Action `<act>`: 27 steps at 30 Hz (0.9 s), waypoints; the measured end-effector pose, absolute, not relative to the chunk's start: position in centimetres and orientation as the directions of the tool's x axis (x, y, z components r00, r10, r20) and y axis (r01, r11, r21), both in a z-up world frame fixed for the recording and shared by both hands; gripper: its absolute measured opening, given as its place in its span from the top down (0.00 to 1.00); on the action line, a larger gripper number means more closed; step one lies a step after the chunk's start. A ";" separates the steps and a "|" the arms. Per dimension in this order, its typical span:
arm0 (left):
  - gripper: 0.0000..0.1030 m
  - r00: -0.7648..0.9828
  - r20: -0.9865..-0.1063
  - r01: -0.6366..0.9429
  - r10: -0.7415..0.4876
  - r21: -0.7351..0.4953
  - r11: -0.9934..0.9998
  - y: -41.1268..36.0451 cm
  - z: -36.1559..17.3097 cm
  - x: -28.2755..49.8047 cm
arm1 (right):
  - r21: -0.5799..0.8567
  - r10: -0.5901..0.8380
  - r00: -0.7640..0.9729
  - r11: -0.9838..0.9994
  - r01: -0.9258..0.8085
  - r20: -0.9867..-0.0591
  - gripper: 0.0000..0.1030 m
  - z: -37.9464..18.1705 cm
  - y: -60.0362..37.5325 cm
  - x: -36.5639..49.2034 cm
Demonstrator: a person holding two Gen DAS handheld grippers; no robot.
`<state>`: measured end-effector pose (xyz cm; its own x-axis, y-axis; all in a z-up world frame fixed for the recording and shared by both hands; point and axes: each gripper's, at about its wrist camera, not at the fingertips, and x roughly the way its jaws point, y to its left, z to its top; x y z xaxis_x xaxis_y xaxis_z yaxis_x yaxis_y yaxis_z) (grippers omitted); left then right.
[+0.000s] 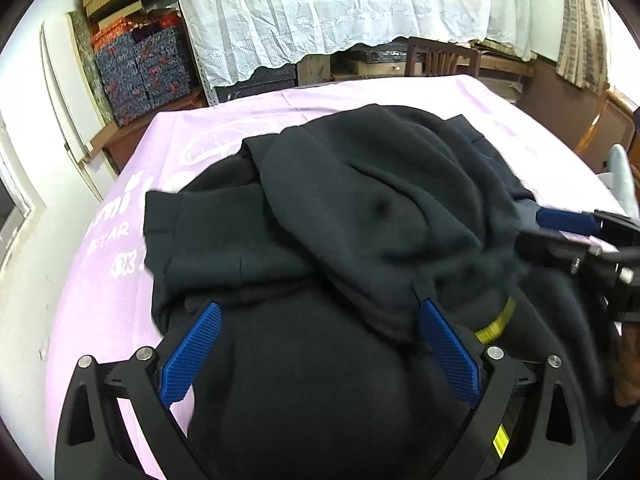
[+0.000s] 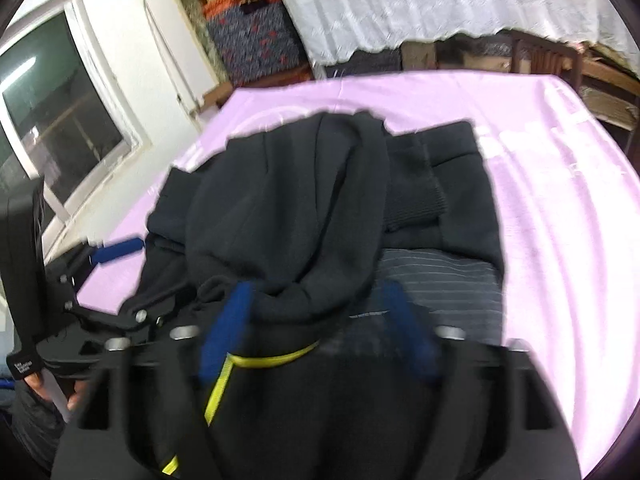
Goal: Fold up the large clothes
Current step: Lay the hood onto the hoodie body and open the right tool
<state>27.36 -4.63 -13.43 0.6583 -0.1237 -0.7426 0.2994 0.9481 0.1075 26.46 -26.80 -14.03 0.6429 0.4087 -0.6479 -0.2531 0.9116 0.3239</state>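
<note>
A black hooded sweatshirt (image 1: 360, 216) lies bunched on the lilac cloth (image 1: 132, 304) that covers the table. One cuffed sleeve (image 1: 192, 224) points left, and a yellow trim (image 1: 496, 320) shows near the collar. My left gripper (image 1: 320, 304) stands wide open over the dark fabric with nothing pinched. In the right wrist view the hood (image 2: 288, 208) is heaped in the middle, with a ribbed cuff (image 2: 416, 200) and striped lining (image 2: 440, 276) to its right. My right gripper (image 2: 316, 288) is open and blurred. The hood's lower fold lies between its fingers, and the pads do not press on it.
A white lace cloth (image 1: 340, 8) hangs behind the table, above a wooden chair (image 1: 440, 58). Patterned boxes (image 1: 148, 68) are stacked on shelves at the back left. A window (image 2: 56, 108) is on the left wall. A hand (image 2: 40, 392) holds the left gripper's handle.
</note>
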 end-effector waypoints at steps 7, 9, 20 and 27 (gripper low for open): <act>0.03 0.599 -0.792 0.312 -0.116 0.098 0.945 -3.1 -15.4 24.3 | 0.371 0.435 0.651 0.896 -0.244 -0.622 0.27 -13.8 -28.3 22.6; 0.03 0.558 -0.822 0.310 -0.114 0.079 0.947 -2.9 -16.1 24.9 | 0.402 0.446 0.630 0.888 -0.223 -0.635 0.27 -14.6 -29.0 22.6; 0.03 0.536 -0.829 0.298 -0.160 0.008 0.955 -1.8 -16.3 25.2 | 0.512 0.503 0.569 0.844 -0.161 -0.650 0.22 -17.1 -30.7 23.5; 0.03 0.614 -0.781 0.215 -0.112 0.028 0.976 -0.5 -14.9 24.6 | 0.505 0.468 0.641 0.851 -0.142 -0.608 0.22 -16.3 -32.5 22.0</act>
